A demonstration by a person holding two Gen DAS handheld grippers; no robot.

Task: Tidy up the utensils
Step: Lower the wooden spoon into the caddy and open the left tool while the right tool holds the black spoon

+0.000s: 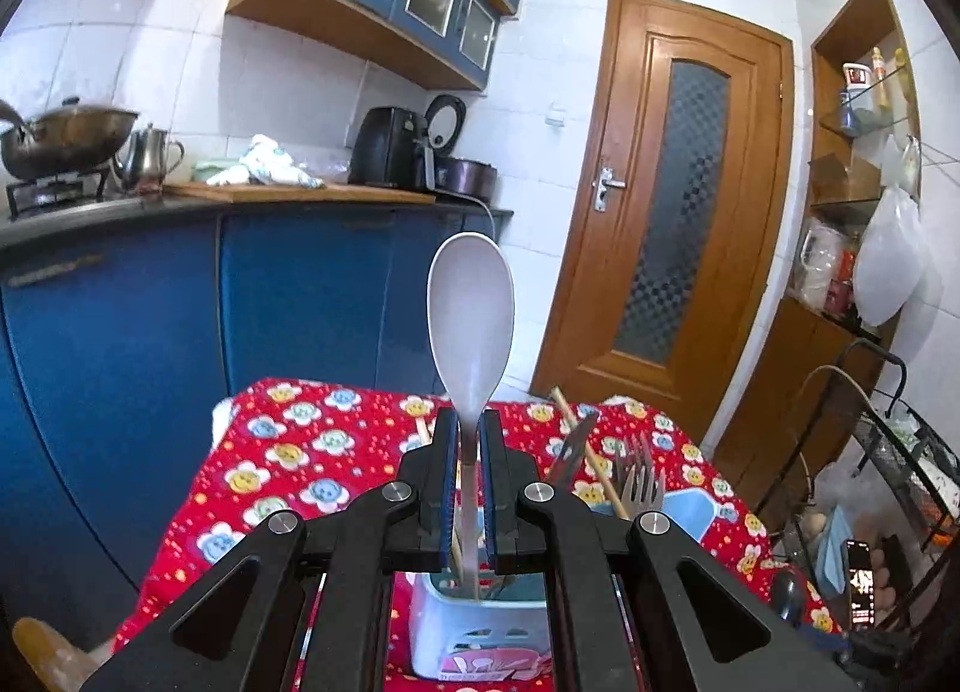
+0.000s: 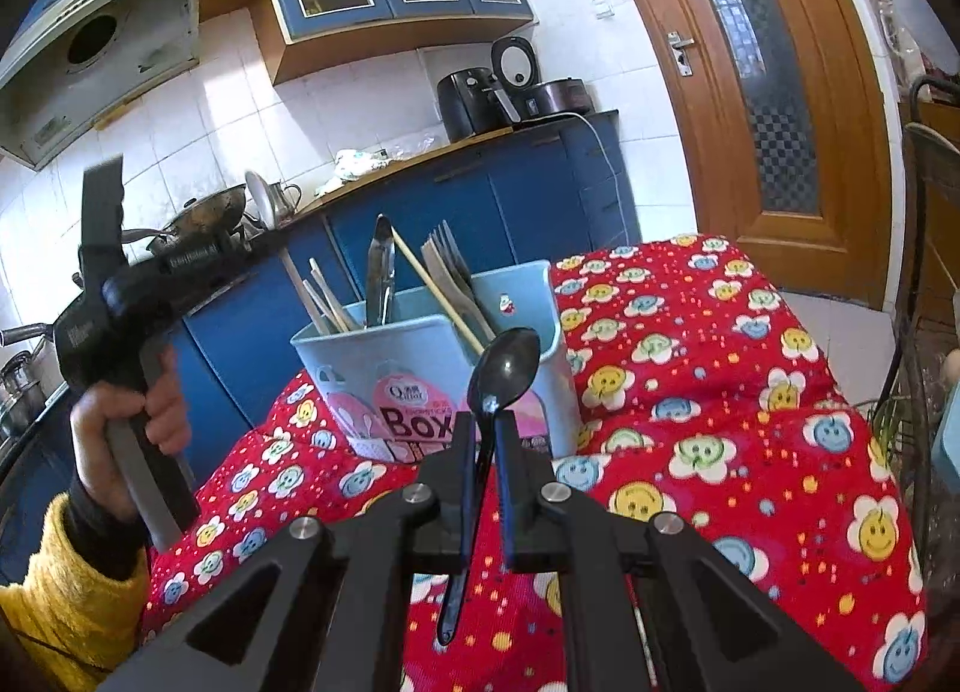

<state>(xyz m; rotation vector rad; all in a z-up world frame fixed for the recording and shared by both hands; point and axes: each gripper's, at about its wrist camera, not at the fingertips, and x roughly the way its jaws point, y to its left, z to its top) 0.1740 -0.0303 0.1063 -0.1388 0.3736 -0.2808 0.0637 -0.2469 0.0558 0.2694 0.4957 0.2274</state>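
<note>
**Two spoons in hand, box already part-filled**

Landmark: the pale blue utensil box (image 2: 432,368), standing upright on the desk (image 2: 720,392) under its red flowered cloth.

Progress. The box already carries chopsticks (image 2: 327,296), metal tongs (image 2: 379,272) and forks (image 2: 456,272), all handle-down and leaning against its walls. I judge the sorting well along. What is left, as far as I can see: the two spoons I hold. I see no loose utensils on the cloth around the box, though part of the desk is hidden behind my tools.

Left tool (image 1: 470,440): jaws nearly closed, pinching the thin neck of a white spoon (image 1: 471,308). Bowl up, handle end hanging down into the box, directly above its open top. Not yet let go.

Right tool (image 2: 486,440): jaws likewise nearly closed, clamped on the stem of a black spoon (image 2: 503,371). It sits just in front of the box, on my side, bowl up, handle hanging below the jaws over the cloth. Not yet over the opening.

Materials. White spoon: smooth matte plastic, broad oval bowl. Black spoon: glossy plastic, small bowl, slim stem. Box: thin moulded plastic, slotted base, pink label on the front. Cloth: soft, ribbed weave. Chopsticks look wooden; tongs polished steel.

My left hand (image 2: 129,422), in a yellow fleece sleeve, shows left of the box.
</note>
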